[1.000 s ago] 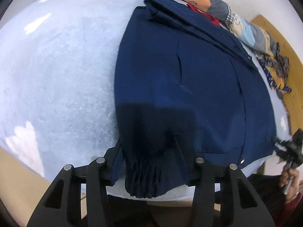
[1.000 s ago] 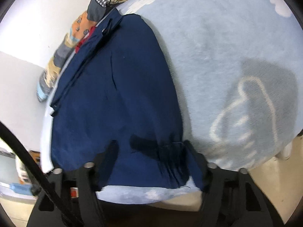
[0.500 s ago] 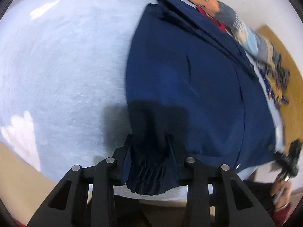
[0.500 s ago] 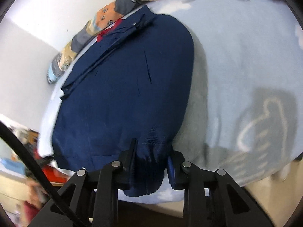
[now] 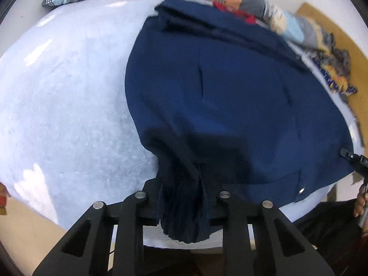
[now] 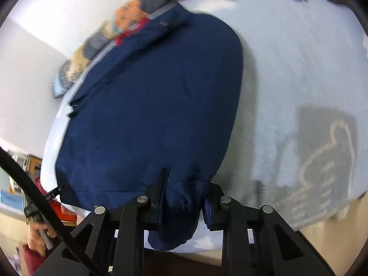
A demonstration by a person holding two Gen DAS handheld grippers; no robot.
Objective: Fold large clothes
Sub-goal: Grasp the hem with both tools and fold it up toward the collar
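A large navy blue jacket (image 5: pixel 230 92) lies spread on a light blue blanket (image 5: pixel 69 92) over a bed. My left gripper (image 5: pixel 184 193) is shut on the jacket's gathered near hem at its left corner, bunching the cloth between the fingers. In the right wrist view the same jacket (image 6: pixel 156 105) fills the middle, and my right gripper (image 6: pixel 182 195) is shut on the near hem at its right corner. The right gripper's tip (image 5: pixel 352 158) shows at the far right edge of the left wrist view. The jacket's collar lies at the far end.
A patchwork quilt (image 5: pixel 276 16) of orange, grey and light blue lies bunched along the far edge against a white wall (image 6: pixel 57 11). A brown board (image 5: pixel 333 30) stands at the far right. The blanket (image 6: pixel 299 92) bears a white outline drawing. Clutter sits beside the bed (image 6: pixel 20 184).
Both grippers have closed on the jacket's near hem, which was loose between open fingers a second ago. The hem is now bunched and lifted slightly; the views shifted.
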